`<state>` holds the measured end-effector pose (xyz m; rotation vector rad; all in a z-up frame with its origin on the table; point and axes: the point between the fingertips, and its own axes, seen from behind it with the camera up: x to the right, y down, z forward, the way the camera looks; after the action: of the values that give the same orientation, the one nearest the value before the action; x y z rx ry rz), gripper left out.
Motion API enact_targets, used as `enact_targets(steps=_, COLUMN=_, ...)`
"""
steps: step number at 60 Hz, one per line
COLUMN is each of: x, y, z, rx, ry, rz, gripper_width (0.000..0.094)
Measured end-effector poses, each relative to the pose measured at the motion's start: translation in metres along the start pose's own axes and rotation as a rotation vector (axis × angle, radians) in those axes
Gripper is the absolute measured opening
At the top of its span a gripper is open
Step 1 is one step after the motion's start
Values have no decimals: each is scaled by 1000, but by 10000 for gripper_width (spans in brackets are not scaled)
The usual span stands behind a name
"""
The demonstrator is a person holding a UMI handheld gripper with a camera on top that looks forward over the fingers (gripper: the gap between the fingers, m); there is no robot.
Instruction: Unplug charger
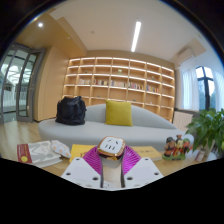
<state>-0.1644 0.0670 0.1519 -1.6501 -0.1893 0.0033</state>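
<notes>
My gripper [112,160] is shut on a white charger [113,149] with an orange-rimmed face that shows small socket slots. The charger sits upright between the two magenta pads [95,160], and both pads press on its sides. It is held up in the air, above a low table [150,152]. No cable or wall socket shows in this view.
A white sofa [105,128] stands beyond, with a black bag [70,110] and a yellow cushion [118,113] on it. A wooden bookshelf [120,85] fills the back wall. Books [38,152] lie at the left, small toys [178,148] and a green plant [208,128] at the right.
</notes>
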Motion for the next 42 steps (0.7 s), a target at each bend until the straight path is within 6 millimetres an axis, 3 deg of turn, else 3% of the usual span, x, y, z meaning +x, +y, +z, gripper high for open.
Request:
enact_targets(steps=3, x=1, y=-53, z=6, rx=53, ry=-5, rz=-23, gripper_width=221)
enact_targets(steps=7, x=-7, y=-93, z=-3, rx=48, ry=-82, rz=78, gripper_width=223)
enact_targets(steps=10, x=3, y=-114, z=-9, rx=64, ry=-84, rz=69, gripper_width=221)
enact_targets(steps=14, x=24, y=-120, z=-14, rx=86, ry=-52, rz=32, gripper_width=222)
enact_targets(steps=17, x=39, y=-103, z=-14, rx=50, ry=-35, rz=24, gripper_width=221)
enact_targets(steps=22, x=64, y=-42, z=-10, rx=-79, ry=-22, rz=53, gripper_width=222)
enact_targets(steps=28, x=86, y=48, z=-13, rx=-240, ry=-7, rz=62, gripper_width=230)
enact_targets(steps=32, x=94, y=86, z=-23, rx=-321, ry=-4, rz=55, gripper_width=257)
enact_targets(steps=38, x=95, y=132, z=-29, rx=-410, ry=-27, rz=101, gripper_width=316)
enact_targets(steps=42, x=95, y=148, z=-32, rx=-455, ry=-38, rz=133, gripper_width=352)
